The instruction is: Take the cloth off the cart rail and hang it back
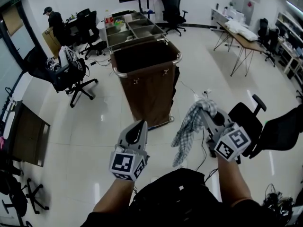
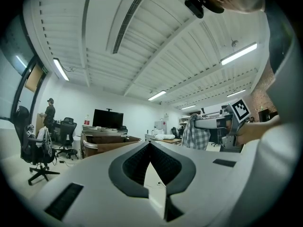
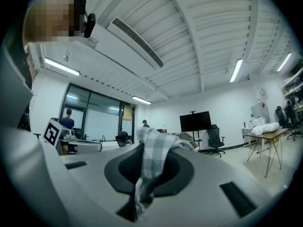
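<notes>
A grey-and-white checked cloth (image 1: 191,126) hangs from my right gripper (image 1: 208,109), which is shut on its top end; in the right gripper view the cloth (image 3: 152,156) is pinched between the jaws and drapes over them. The cloth hangs free above the floor, to the right of the brown cart (image 1: 147,84) and apart from its chrome rail (image 1: 177,58). My left gripper (image 1: 140,126) is shut and holds nothing, its tip near the cart's front lower edge. In the left gripper view the jaws (image 2: 150,144) meet, with the cloth (image 2: 195,134) to the right.
Metal trays (image 1: 133,28) lie on the cart's far end. Black office chairs stand at left (image 1: 66,74) and right (image 1: 246,119). A folding table (image 1: 244,37) stands at the back right. A person (image 1: 53,21) stands at far left. Cables lie on the glossy floor.
</notes>
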